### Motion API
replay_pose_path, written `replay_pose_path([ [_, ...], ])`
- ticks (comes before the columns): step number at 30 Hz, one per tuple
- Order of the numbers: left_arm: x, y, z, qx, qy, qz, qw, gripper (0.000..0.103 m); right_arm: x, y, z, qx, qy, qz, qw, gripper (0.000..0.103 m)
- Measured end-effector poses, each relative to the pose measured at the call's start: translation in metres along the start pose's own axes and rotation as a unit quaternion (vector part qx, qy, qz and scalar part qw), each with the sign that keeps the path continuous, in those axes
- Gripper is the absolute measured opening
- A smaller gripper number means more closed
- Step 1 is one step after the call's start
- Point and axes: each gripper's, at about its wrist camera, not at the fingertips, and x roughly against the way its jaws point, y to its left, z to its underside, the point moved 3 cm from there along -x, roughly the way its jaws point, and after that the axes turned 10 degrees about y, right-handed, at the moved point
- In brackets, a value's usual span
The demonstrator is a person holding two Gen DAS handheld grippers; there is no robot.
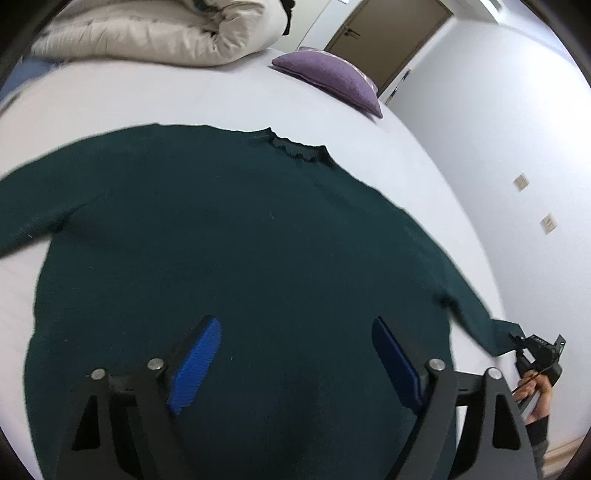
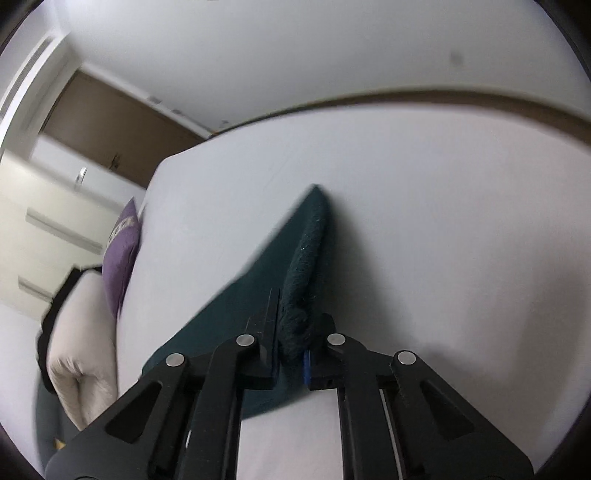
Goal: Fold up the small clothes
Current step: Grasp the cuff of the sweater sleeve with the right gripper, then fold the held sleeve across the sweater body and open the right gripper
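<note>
Dark green knit fills most of my left view: the sweater (image 1: 229, 236) lies flat on the white bed (image 1: 110, 99), collar toward the far edge, body spread toward me. One sleeve runs off to the bed's left side, the other stretches out to the right edge.

My left gripper (image 1: 295, 354) hangs over the lower part of the sweater's body with its jaws standing wide. The blue pads (image 1: 195, 365) are well apart and nothing is between them; they do not press the cloth, only point down at it.

My right gripper (image 2: 291, 332) is clamped on the cuff (image 2: 299, 317) of the right sleeve. In its own view the jaws are drawn nearly together, the knit bunched between them, and the sleeve (image 2: 258, 273) runs away from the tips as a taut green strip over the sheet. From the left view I can see the same grip near the bed's right edge: the gripper's black body at the end of the sleeve, with my hand (image 1: 537, 397) behind it.

At the far edge of the bed a purple pillow (image 1: 328, 72) lies near the right corner, and a rolled cream duvet (image 1: 159, 33) sits to its left. Past the pillow a brown door (image 1: 388, 33) stands in the white wall.
</note>
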Motion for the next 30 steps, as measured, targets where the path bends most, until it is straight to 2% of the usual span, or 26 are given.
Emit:
replay_pose_path([
  [3,0.001,0.008,-0.011,0.009,-0.006,0.022,0.9997,0.078,-0.005,0.081,0.012,0.08,0.016,-0.031,0.996,0.007],
  [6,0.01,0.016,-0.018,0.016,-0.012,0.045,0.9988,0.073,-0.025,0.182,0.051,0.184,0.052,-0.069,0.979,0.007],
  [9,0.018,0.032,-0.024,0.029,-0.022,0.063,0.9973,0.073,-0.057,0.273,0.116,0.272,0.104,-0.099,0.952,0.007],
  [13,0.018,0.053,-0.028,0.048,-0.026,0.077,0.9956,0.073,-0.114,0.334,0.211,0.314,0.17,-0.114,0.927,0.007],
  [15,0.015,0.059,-0.031,0.056,-0.023,0.085,0.9946,0.074,-0.145,0.346,0.251,0.313,0.211,-0.114,0.919,0.008],
  [18,-0.002,0.059,-0.038,0.066,-0.007,0.109,0.9918,0.077,-0.191,0.34,0.311,0.316,0.244,-0.1,0.911,0.018],
  [20,-0.013,0.053,-0.041,0.071,0.002,0.122,0.99,0.082,-0.203,0.325,0.328,0.305,0.269,-0.124,0.905,0.054],
  [21,-0.023,0.047,-0.045,0.071,0.01,0.128,0.9892,0.082,-0.204,0.304,0.367,0.301,0.266,-0.127,0.907,0.058],
  [22,-0.032,0.041,-0.046,0.07,0.019,0.128,0.9891,0.082,-0.202,0.293,0.372,0.3,0.259,-0.13,0.909,0.063],
  [24,-0.047,0.032,-0.048,0.067,0.035,0.128,0.9889,0.082,-0.173,0.273,0.381,0.301,0.242,-0.131,0.913,0.066],
  [26,-0.069,0.022,-0.051,0.065,0.056,0.114,0.9898,0.078,-0.143,0.256,0.365,0.286,0.231,-0.138,0.92,0.066],
  [27,-0.076,0.018,-0.052,0.062,0.06,0.104,0.9909,0.075,-0.128,0.241,0.354,0.267,0.224,-0.139,0.927,0.066],
  [28,-0.079,0.014,-0.052,0.057,0.058,0.093,0.9923,0.067,-0.122,0.227,0.345,0.247,0.221,-0.141,0.933,0.066],
  [29,-0.081,0.011,-0.054,0.051,0.054,0.074,0.9945,0.053,-0.115,0.209,0.334,0.223,0.219,-0.148,0.938,0.067],
  [30,-0.083,0.009,-0.056,0.049,0.056,0.06,0.9954,0.044,-0.102,0.19,0.321,0.202,0.217,-0.152,0.943,0.067],
])
